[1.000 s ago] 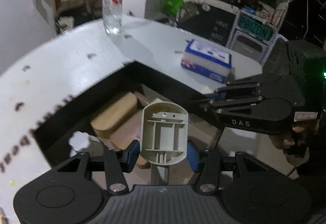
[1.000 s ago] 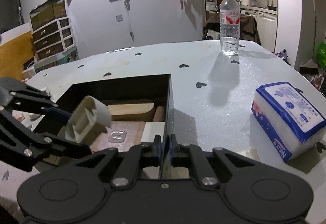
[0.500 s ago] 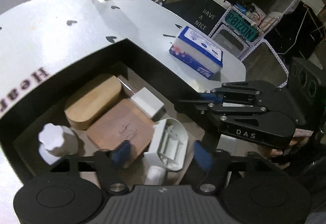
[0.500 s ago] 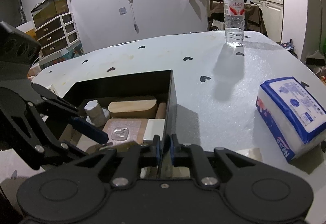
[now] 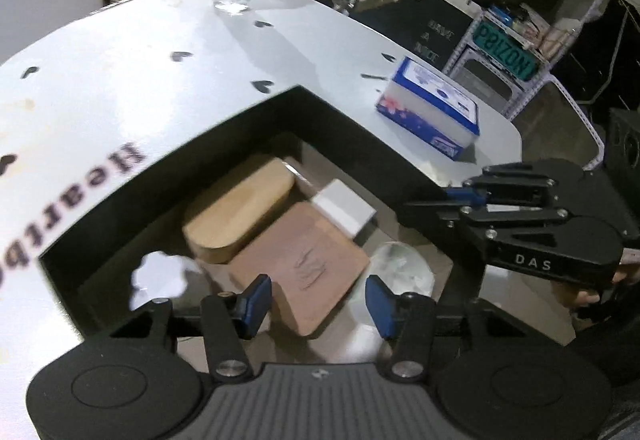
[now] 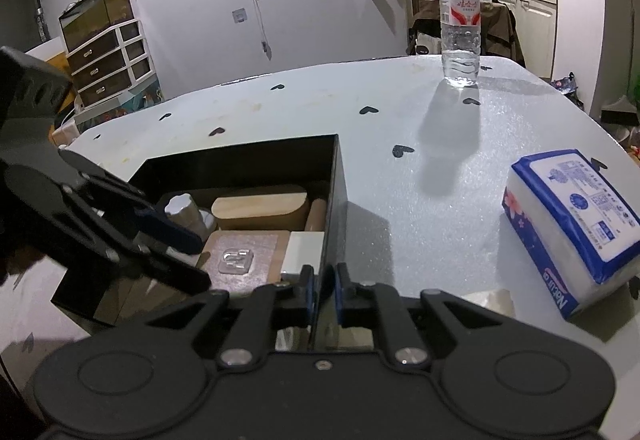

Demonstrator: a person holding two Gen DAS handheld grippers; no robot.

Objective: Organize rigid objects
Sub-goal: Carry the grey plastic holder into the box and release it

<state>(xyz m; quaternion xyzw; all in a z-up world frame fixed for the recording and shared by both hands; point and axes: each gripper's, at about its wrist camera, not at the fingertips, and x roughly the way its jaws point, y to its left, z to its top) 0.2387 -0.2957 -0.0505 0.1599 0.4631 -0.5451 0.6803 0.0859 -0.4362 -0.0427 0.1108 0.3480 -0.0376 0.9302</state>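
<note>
A black box (image 5: 352, 120) sits on the white table and holds a rounded wooden block (image 5: 240, 216), a brown board (image 5: 304, 260) with a clear hook on it, a small white box (image 5: 344, 208) and a white knob (image 5: 160, 272). A pale plastic piece (image 5: 400, 272) lies blurred in the box's right corner. My left gripper (image 5: 318, 302) hovers over the board with its jaws closing and nothing between the pads. My right gripper (image 6: 324, 292) is shut on the box's thin right wall (image 6: 334, 200). In the right wrist view the left gripper (image 6: 196, 260) reaches into the box from the left.
A clear water bottle (image 6: 460, 28) stands at the far side of the table. A blue and white tissue pack (image 6: 572, 224) lies right of the box. Black hearts dot the table top (image 6: 400, 112). Drawers and shelves stand beyond the table edge.
The left gripper let go of the pale plastic piece, which now lies in the box. Its jaws spread and it dipped toward the box. The right gripper kept its hold on the wall.
</note>
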